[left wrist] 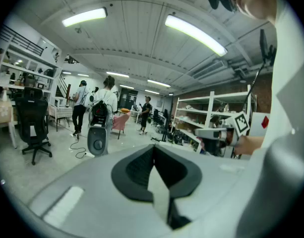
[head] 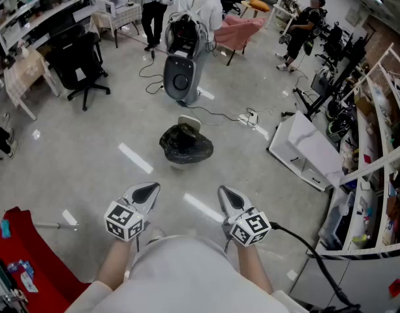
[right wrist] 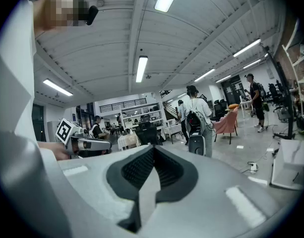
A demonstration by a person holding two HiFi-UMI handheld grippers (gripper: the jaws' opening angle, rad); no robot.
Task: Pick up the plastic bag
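The crumpled black plastic bag [head: 185, 146] lay on the grey floor [head: 108, 132], well ahead of the left gripper [head: 146, 191] and the right gripper [head: 228, 195], midway between them. Both were closed, empty and about equally near.

The plastic bag [head: 185, 143] is glossy black and lies on a pale grey floor [head: 89, 135] marked with short white stripes. The left gripper [head: 149, 188] and right gripper [head: 224, 191] are silver-grey with black ribbed pads, and each carries a cube patterned in black-and-white squares. Farther off are a pink chair [head: 239, 30], a black office chair [head: 79, 60] and a white cabinet [head: 304, 149].
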